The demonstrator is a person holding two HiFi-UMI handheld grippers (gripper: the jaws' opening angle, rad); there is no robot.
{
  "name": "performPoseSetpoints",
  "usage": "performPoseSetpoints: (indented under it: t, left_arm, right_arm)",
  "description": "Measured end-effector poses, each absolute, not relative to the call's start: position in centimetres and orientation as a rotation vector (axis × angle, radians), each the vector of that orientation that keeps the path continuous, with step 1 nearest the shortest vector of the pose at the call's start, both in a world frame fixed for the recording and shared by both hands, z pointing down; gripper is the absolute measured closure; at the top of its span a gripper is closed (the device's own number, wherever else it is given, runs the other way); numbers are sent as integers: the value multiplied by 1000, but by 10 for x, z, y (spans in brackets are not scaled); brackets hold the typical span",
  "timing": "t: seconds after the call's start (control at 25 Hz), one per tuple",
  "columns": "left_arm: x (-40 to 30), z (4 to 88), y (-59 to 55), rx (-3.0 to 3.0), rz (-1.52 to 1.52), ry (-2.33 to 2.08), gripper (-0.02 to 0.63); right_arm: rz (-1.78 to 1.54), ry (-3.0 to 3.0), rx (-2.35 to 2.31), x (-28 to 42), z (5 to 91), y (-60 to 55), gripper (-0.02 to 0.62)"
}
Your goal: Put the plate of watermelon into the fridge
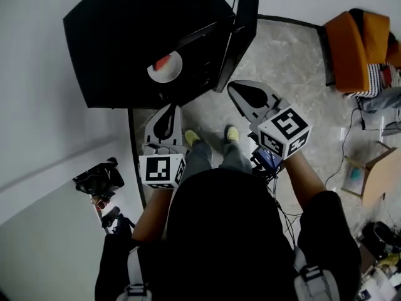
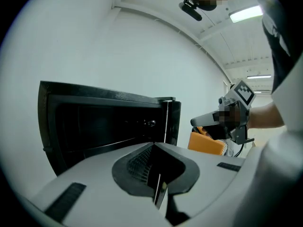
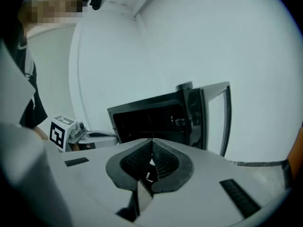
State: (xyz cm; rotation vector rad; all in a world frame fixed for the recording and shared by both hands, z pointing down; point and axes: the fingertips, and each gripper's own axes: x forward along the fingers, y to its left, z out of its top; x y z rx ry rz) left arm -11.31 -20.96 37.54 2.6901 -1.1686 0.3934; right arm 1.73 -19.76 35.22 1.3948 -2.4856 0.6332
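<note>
- Head view is showing the plate [image 1: 165,69] sitting on a shelf inside the black fridge [image 1: 113,42]. The red watermelon [image 1: 163,61] is lying on it, and the fridge door [image 1: 243,24] is standing open to its right.
- The left gripper [image 1: 170,108] is hovering in front of the fridge opening, well apart from the plate. In the left gripper view its jaws are meeting tip to tip with nothing between them.
- The right gripper [image 1: 234,88] is hanging near the lower edge of the door, its jaws likewise pressing together and carrying nothing.
- The plate is probably going to handle as a stiff, smooth and breakable thing. The fruit on it is likely wet, soft and loose, so it would be sliding at any tilt.
- If the plate needs shifting, the bare white rim away from the fruit is looking like the best hold, pinched firmly and kept level.
- With the plate already on the shelf, the door seems to be what is waiting. It is looking rigid and broad, so pushing its free edge should be enough.
</note>
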Motion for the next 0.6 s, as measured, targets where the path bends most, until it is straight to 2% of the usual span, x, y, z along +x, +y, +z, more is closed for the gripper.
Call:
performPoseSetpoints:
  t: [0.32, 0.6]
  left_arm:
    - [-57, 328, -177, 2721, 336, -1216, 597]
    - [-45, 317, -147, 2699, 349, -1297, 597]
  right_arm:
    - [447, -2439, 1406, 113, 299, -140, 583]
    - [430, -2398, 1387, 172, 297, -96, 583]
